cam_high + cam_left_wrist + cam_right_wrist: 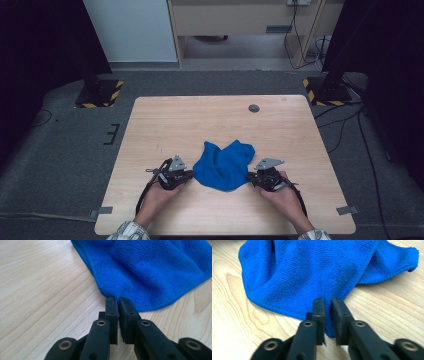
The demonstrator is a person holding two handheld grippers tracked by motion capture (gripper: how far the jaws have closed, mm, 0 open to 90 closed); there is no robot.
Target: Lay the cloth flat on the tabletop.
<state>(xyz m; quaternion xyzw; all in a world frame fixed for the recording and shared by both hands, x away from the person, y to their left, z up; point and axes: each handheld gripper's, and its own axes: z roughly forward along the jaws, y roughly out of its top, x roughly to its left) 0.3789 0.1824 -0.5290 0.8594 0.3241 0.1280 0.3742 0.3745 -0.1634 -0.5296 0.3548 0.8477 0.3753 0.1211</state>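
Note:
A crumpled blue microfibre cloth (pixel 225 162) lies on the near middle of the wooden table (pixel 210 115). My left gripper (pixel 190 175) is at the cloth's left edge. In the left gripper view its jaws (pixel 118 300) are pressed together on the hem of the cloth (pixel 150 270). At the cloth's right edge is my right gripper (pixel 250 177). In the right gripper view a fold of the cloth (pixel 312 272) runs down between the nearly closed jaws (pixel 327 301). Both grippers rest low on the table, each held by a hand.
A small grey round cap (pixel 254 108) is set in the tabletop at the far right. Stands with yellow-black striped bases (pixel 100 92) (pixel 327 90) sit on the floor beyond the far corners. Cables (pixel 350 125) trail on the floor at the right.

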